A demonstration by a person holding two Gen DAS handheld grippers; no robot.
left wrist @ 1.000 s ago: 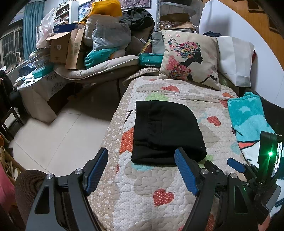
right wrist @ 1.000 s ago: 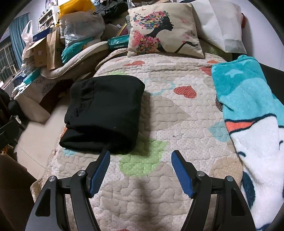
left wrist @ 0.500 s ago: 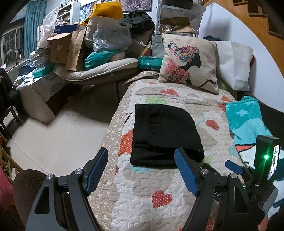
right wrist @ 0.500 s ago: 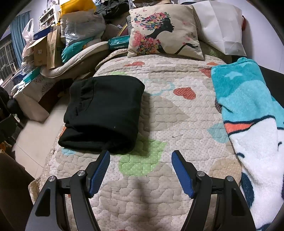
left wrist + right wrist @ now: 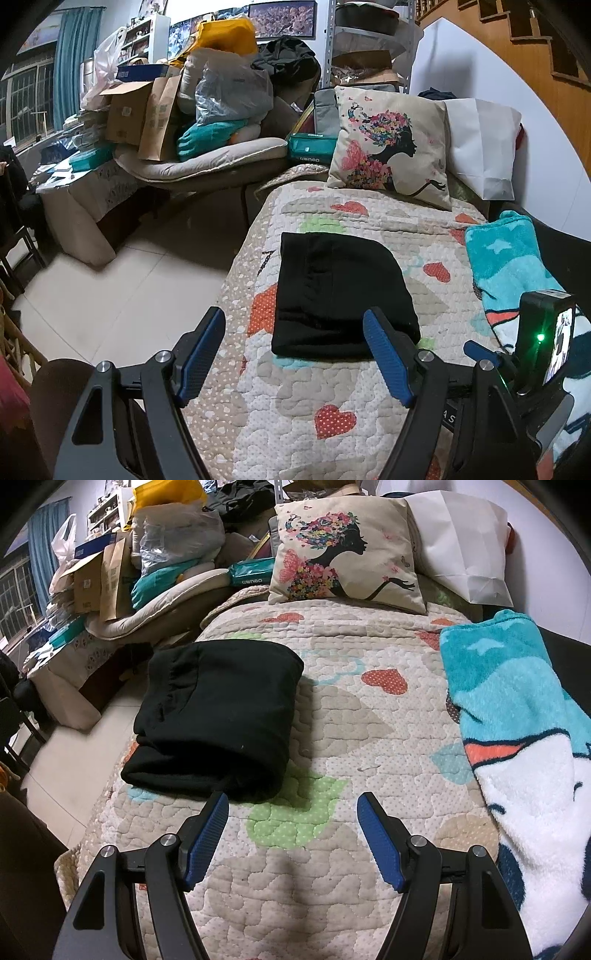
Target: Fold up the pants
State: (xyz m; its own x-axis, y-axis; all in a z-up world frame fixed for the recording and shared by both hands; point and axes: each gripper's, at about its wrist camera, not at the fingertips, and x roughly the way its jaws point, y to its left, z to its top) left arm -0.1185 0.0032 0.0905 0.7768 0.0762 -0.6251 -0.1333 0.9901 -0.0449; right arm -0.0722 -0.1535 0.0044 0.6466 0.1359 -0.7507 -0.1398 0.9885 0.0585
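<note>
The black pants (image 5: 340, 291) lie folded into a compact rectangle on the heart-patterned quilt (image 5: 295, 406), near the bed's left edge. In the right wrist view the pants (image 5: 221, 716) show stacked layers at the near end. My left gripper (image 5: 293, 332) is open and empty, held above the quilt just short of the pants' near edge. My right gripper (image 5: 291, 812) is open and empty, to the right of the pants' near corner, not touching them.
A teal and white fleece blanket (image 5: 517, 720) lies along the bed's right side. A printed cushion (image 5: 343, 554) and a white pillow (image 5: 461, 542) sit at the head. Piled boxes and bags (image 5: 177, 103) stand beyond the tiled floor (image 5: 110, 295) on the left.
Both grippers have drawn back slightly from the pants and risen a little. The pants have not moved. Both stay open.
</note>
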